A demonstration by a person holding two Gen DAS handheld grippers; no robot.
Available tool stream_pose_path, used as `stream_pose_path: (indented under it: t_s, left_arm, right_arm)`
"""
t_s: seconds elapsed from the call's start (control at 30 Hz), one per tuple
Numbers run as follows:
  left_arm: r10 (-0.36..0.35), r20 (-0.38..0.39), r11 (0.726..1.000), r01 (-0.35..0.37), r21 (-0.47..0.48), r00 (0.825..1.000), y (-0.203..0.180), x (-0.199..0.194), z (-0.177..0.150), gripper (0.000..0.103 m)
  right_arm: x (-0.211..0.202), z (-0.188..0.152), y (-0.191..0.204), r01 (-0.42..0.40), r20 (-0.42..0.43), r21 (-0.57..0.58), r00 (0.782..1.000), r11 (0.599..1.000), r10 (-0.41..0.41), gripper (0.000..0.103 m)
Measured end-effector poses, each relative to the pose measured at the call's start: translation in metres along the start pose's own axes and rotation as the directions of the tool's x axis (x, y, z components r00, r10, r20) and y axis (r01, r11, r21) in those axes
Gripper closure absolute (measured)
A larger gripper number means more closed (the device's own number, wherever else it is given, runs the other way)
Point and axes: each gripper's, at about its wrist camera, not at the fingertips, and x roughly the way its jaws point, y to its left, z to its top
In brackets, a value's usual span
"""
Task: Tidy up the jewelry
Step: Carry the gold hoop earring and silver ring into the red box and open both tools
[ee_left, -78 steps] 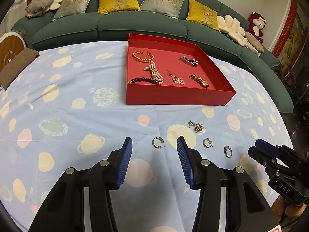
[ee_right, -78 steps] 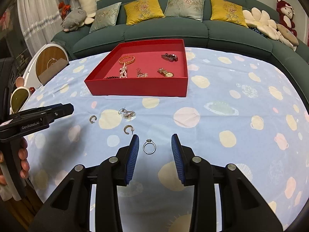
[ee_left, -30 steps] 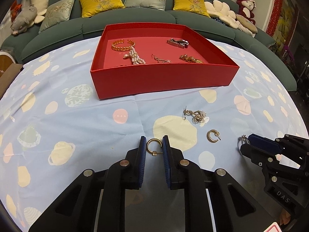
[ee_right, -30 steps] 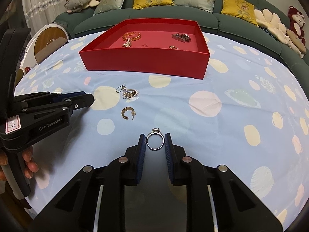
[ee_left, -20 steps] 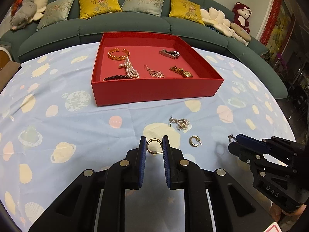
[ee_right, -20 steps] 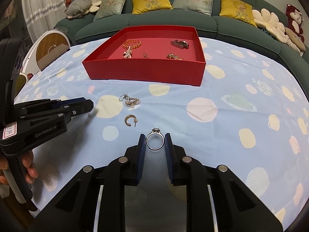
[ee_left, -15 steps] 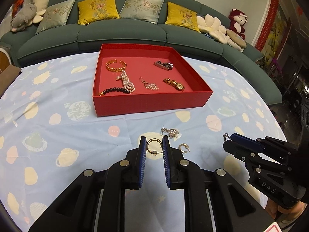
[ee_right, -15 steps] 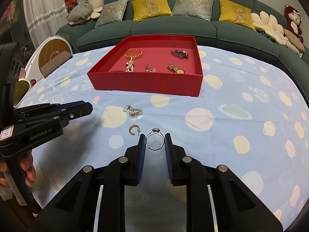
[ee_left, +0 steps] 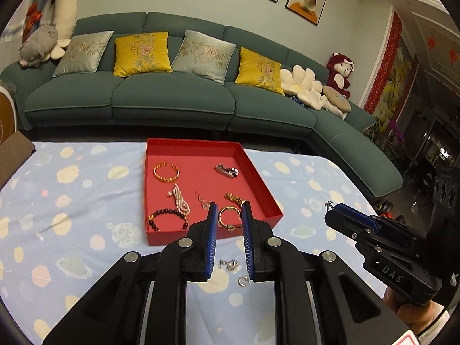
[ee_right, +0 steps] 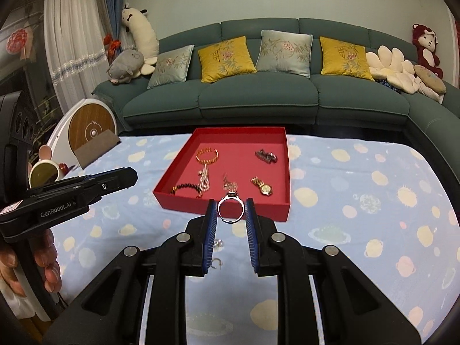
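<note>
A: Left gripper (ee_left: pixel 228 220) is clenched on the gold hoop earring (ee_left: pixel 229 219), which hangs in the air just in front of the red tray (ee_left: pixel 201 235), above its near wall. What is best to do now?

B: Carry it fwd over the wall, then go low inside the tray before letting go, I think. A free spot is near the front, between the black bead bracelet (ee_left: pixel 168 218) and the gold watch (ee_left: pixel 236 199). Do not drop from high; a hoop may roll or bounce onto the pearl strand (ee_left: pixel 178 197).

A: And the right gripper (ee_right: pixel 231 211)?

B: It is clenched on the silver ring (ee_right: pixel 231 210), stone up, also in the air before the tray wall. Same advice: keep the squeeze gentle and steady, the ring is thin and can flip out. Maybe release one hand at a time, so the two tools do not crowd over the tray.

A: What stays on the tablecloth (ee_left: pixel 72 201)?

B: A silver earring cluster (ee_left: pixel 229 264) and a second small hoop (ee_left: pixel 243 281), below the left gripper. Still to collect.

A: Difference vs. the frames approx. one sec. before?

B: Then both pieces were pinched but low at the cloth, and the tray looked far. Now both grippers have come up, the view is tilted higher, and sofa (ee_left: pixel 172 97) plus wall pictures are visible. Grip width looks unchanged.
</note>
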Motion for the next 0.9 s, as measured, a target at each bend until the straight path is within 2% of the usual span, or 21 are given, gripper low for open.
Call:
stream_pose_path:
  t_s: [0.2, 0.43, 0.73, 0.9]
  left_arm:
    - [0.042, 0.020, 0.998, -0.042, 0.040, 0.999, -0.003, 0.012, 0.027, 0.089]
    - [0.127, 0.006, 0.991, -0.127, 0.040, 0.992, 0.016, 0.047, 0.050, 0.089]
    - [0.255, -0.021, 0.966, -0.254, 0.047, 0.967, 0.054, 0.095, 0.058, 0.089]
    - [0.273, -0.051, 0.961, -0.270, 0.051, 0.961, 0.068, 0.118, 0.062, 0.089]
  right_arm:
    - [0.000, 0.036, -0.001, -0.002, 0.058, 0.007, 0.998, 1.000, 0.002, 0.084]
    - [0.026, 0.073, -0.010, 0.010, 0.083, 0.035, 0.996, 0.999, -0.012, 0.084]
    - [0.081, 0.083, -0.024, 0.045, 0.023, 0.083, 0.999, 0.996, -0.047, 0.084]
    - [0.112, 0.082, -0.033, 0.071, -0.026, 0.089, 0.997, 0.994, -0.068, 0.084]
